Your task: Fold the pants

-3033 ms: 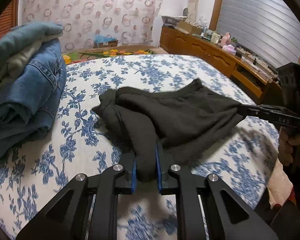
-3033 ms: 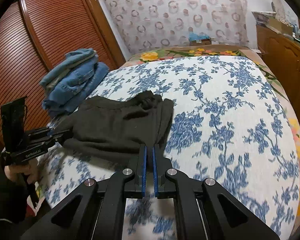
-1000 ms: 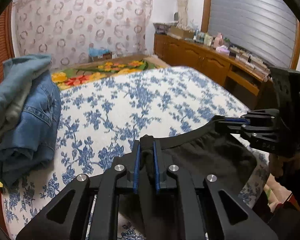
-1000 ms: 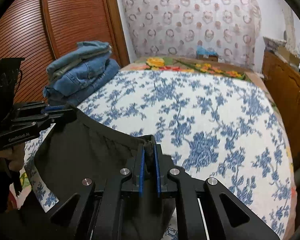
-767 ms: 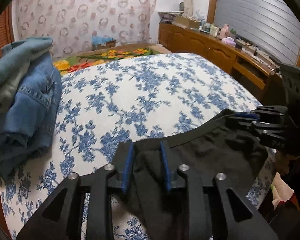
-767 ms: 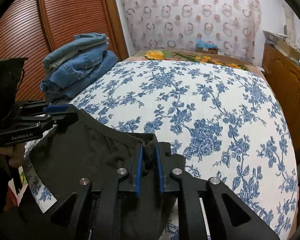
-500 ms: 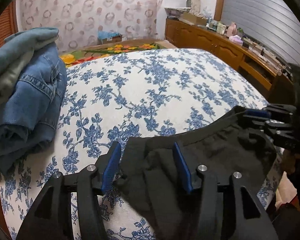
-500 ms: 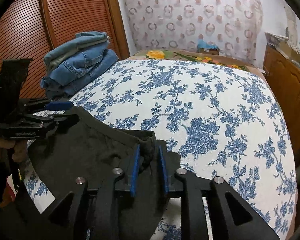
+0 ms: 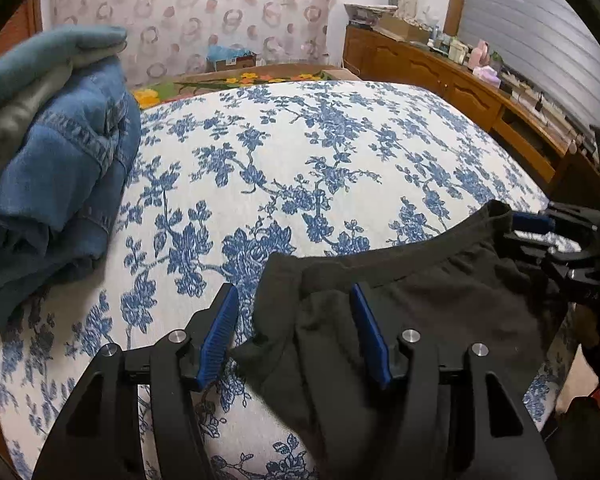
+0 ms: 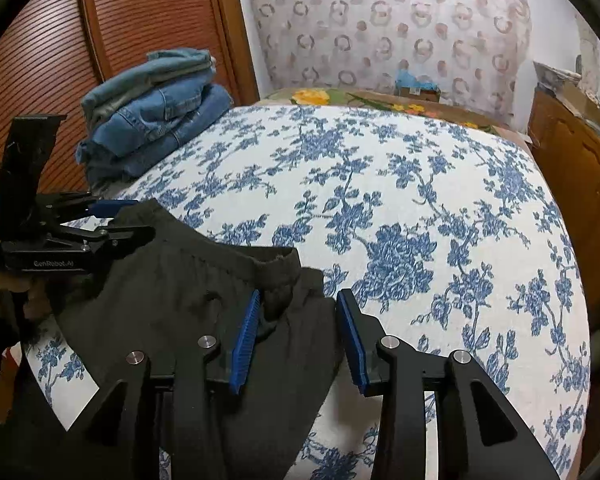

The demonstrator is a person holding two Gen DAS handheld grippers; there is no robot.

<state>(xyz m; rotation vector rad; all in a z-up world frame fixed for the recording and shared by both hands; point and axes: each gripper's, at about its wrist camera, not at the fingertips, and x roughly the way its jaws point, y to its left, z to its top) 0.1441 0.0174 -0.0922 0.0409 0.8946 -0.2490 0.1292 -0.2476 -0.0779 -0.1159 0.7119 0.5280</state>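
Note:
The black pants [image 9: 400,292] lie at the near edge of the bed with the waistband toward the bed's middle and the rest hanging off the front. My left gripper [image 9: 292,312] is open, its blue pads on either side of the waistband's left corner. My right gripper [image 10: 298,312] is open around the waistband's right corner [image 10: 284,272]. In the right wrist view the left gripper [image 10: 116,220] shows at the left; in the left wrist view the right gripper [image 9: 540,232] shows at the right, both open at the cloth.
The bed [image 9: 300,152] has a white cover with blue flowers. A stack of folded jeans [image 9: 52,168] sits at its left side, also in the right wrist view [image 10: 156,120]. A wooden wardrobe [image 10: 60,60] stands left, a wooden sideboard [image 9: 460,84] right.
Both grippers carried the waistband down to the bed's near edge, then opened and let it go. The pants now rest on the bed.

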